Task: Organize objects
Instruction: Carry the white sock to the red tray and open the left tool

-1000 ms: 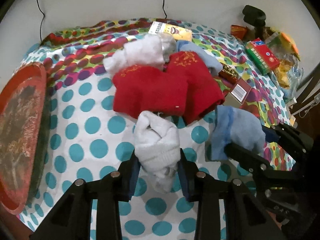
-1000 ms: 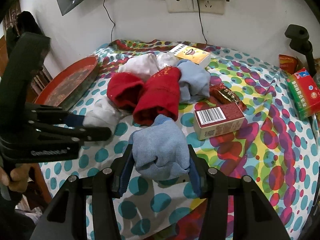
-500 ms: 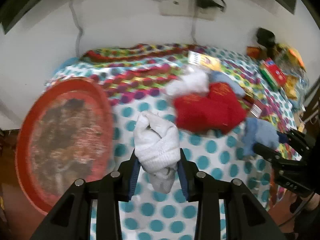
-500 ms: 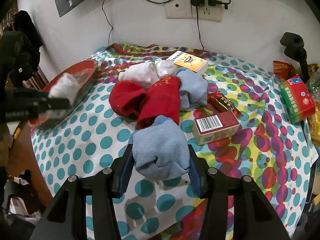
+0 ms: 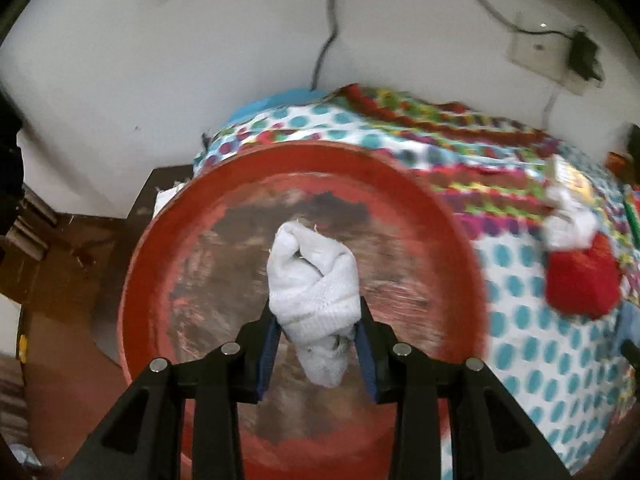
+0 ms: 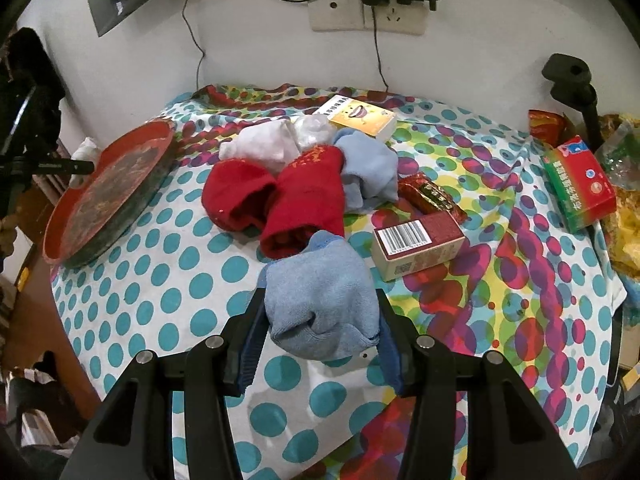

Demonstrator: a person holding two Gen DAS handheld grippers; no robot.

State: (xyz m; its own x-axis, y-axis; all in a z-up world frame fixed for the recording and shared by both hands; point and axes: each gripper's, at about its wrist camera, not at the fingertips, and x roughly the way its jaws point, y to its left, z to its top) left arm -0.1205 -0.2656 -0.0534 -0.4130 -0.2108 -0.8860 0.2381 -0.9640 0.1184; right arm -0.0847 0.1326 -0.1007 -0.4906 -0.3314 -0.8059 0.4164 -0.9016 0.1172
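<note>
My left gripper (image 5: 316, 344) is shut on a rolled white sock (image 5: 312, 292) and holds it above the middle of a round red tray (image 5: 168, 240). In the right wrist view that tray (image 6: 116, 184) lies at the table's left edge, with the left gripper (image 6: 76, 166) at its far side. My right gripper (image 6: 320, 340) is shut on a rolled light blue sock (image 6: 320, 300), just above the dotted tablecloth (image 6: 168, 280). Behind it lie red socks (image 6: 280, 200), a white sock (image 6: 260, 148) and another blue sock (image 6: 368, 168) in a heap.
A brown barcode box (image 6: 416, 244), a shiny red packet (image 6: 432, 196), a yellow box (image 6: 360, 118) and a green-and-red box (image 6: 576, 184) lie on the cloth. A black stand (image 6: 572, 84) and snack bags sit at the right. A wall socket (image 6: 368, 12) with cables is behind.
My left gripper has carried the white sock leftward from beside the sock heap to over the red tray. My right gripper has kept still with the blue sock.
</note>
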